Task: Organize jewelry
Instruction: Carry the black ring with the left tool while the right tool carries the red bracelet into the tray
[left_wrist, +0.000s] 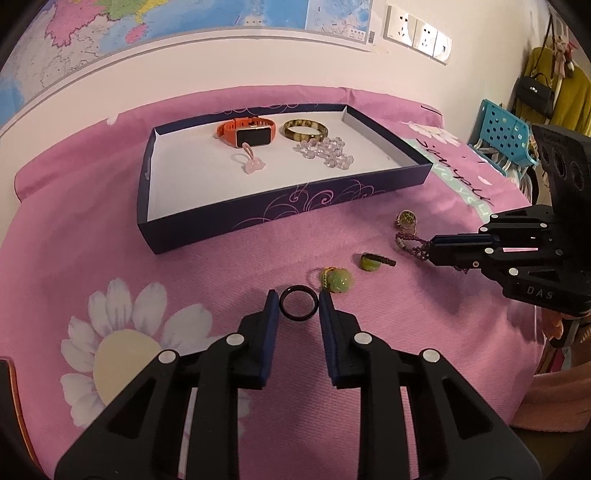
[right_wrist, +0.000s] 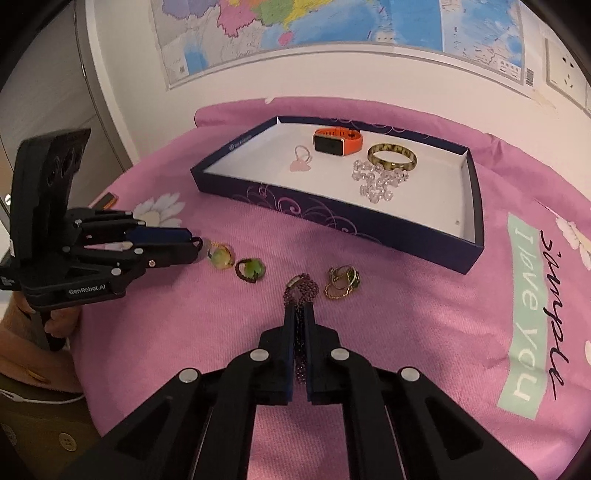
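A dark blue tray (left_wrist: 280, 210) (right_wrist: 332, 218) on the pink cloth holds an orange watch (left_wrist: 245, 133) (right_wrist: 338, 140), a brown bangle (left_wrist: 306, 130) (right_wrist: 392, 157), a clear bead bracelet (left_wrist: 325, 152) (right_wrist: 378, 181) and a pink charm (left_wrist: 251, 162) (right_wrist: 301, 160). My left gripper (left_wrist: 298, 299) (right_wrist: 195, 243) stands around a black ring (left_wrist: 299, 306), which sits between its fingertips. My right gripper (right_wrist: 300, 310) (left_wrist: 428, 251) is shut on a purple chain bracelet (right_wrist: 300, 291) (left_wrist: 412, 245). Two green bead charms (left_wrist: 338, 279) (left_wrist: 371, 262) (right_wrist: 221, 256) (right_wrist: 252, 269) and a gold ring cluster (left_wrist: 406, 219) (right_wrist: 341, 282) lie on the cloth.
A map and wall sockets (left_wrist: 419, 31) hang behind. A teal basket (left_wrist: 500, 133) and hanging bags (left_wrist: 535, 92) stand at the right. A hand (right_wrist: 55, 317) holds the left gripper.
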